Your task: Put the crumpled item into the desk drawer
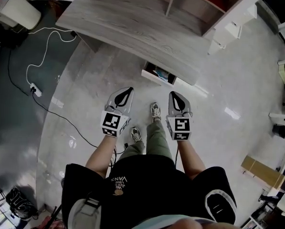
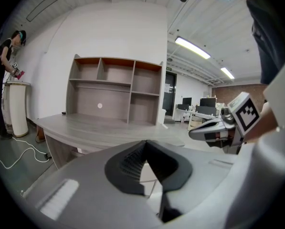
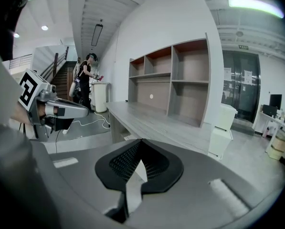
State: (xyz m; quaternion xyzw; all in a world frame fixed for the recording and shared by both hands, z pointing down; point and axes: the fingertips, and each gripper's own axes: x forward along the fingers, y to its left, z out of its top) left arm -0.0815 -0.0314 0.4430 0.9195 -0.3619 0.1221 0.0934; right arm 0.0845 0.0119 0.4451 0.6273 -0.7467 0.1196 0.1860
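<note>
L gripper (image 1: 127, 90) & R gripper (image 1: 175, 95): jaws together on both, nothing betw them, held above floor short of desk (image 1: 128, 30). Open drawer (image 1: 156, 74) under it has sthg inside, too small to tell if it's the crumpled item; none seen elsewhere. Prob light, soft, springy: pinch a thick fold

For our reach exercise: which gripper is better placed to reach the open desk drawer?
Right, slightly: the right gripper sits nearer the drawer than the left gripper. Both are shut and empty.
</note>
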